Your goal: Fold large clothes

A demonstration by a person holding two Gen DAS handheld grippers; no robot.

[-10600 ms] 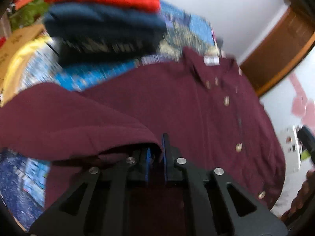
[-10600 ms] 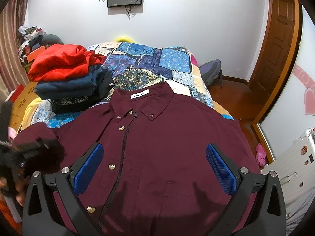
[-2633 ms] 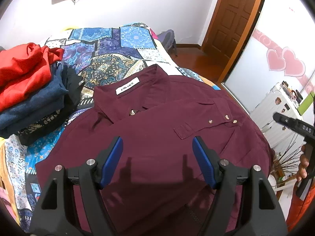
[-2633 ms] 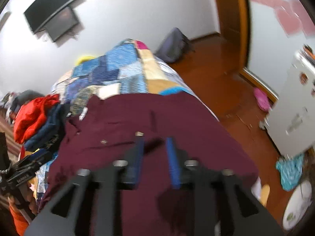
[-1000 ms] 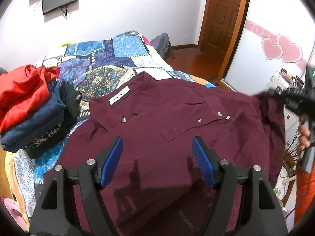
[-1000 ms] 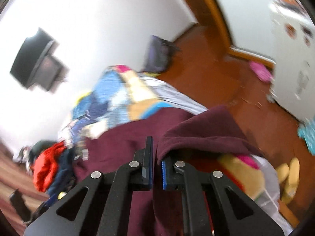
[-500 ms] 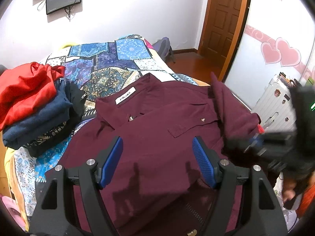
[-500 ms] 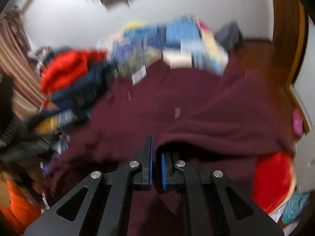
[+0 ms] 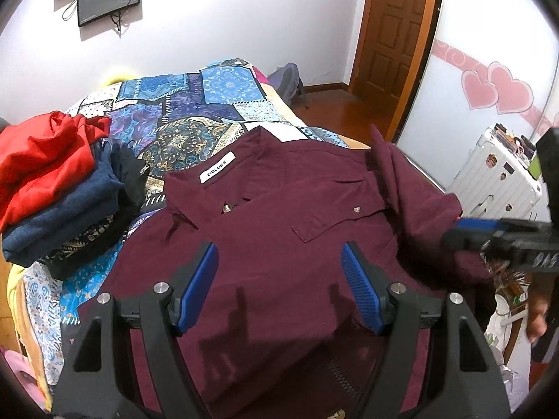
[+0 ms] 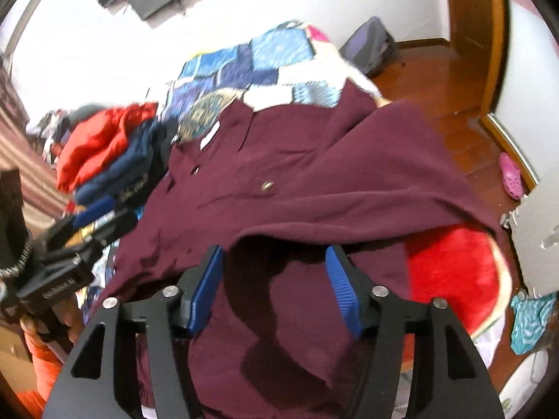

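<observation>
One maroon shirt [image 9: 265,244], spread face-up on the quilted bed [image 9: 209,97], collar away from me, white label showing.

Item, right gripper [image 10: 276,279]: a second ago its jaws were pinched tight on the right sleeve [image 10: 377,174]; now they are opening, blue pads well apart, and the sleeve edge lies just beyond them with no pad pressing on it. In the left wrist view that sleeve is draped inward over the chest, near the pocket [image 9: 335,216], where shortly before it hung off the bed's side.

Item, left gripper [image 9: 279,279]: jaws spread wide, nothing between them, hovering over the lower front of the shirt as it did a second ago.

Item, stack of folded clothes [image 9: 59,181]: red on top, navy and black beneath, beside the shirt's left shoulder, not touching my work.

Reading: the right sleeve fold looks delivered and released. By my judgement the lengthwise folds are roughly done, and the hem-to-collar fold remains. The released sleeve sits rumpled and may want smoothing first.
</observation>
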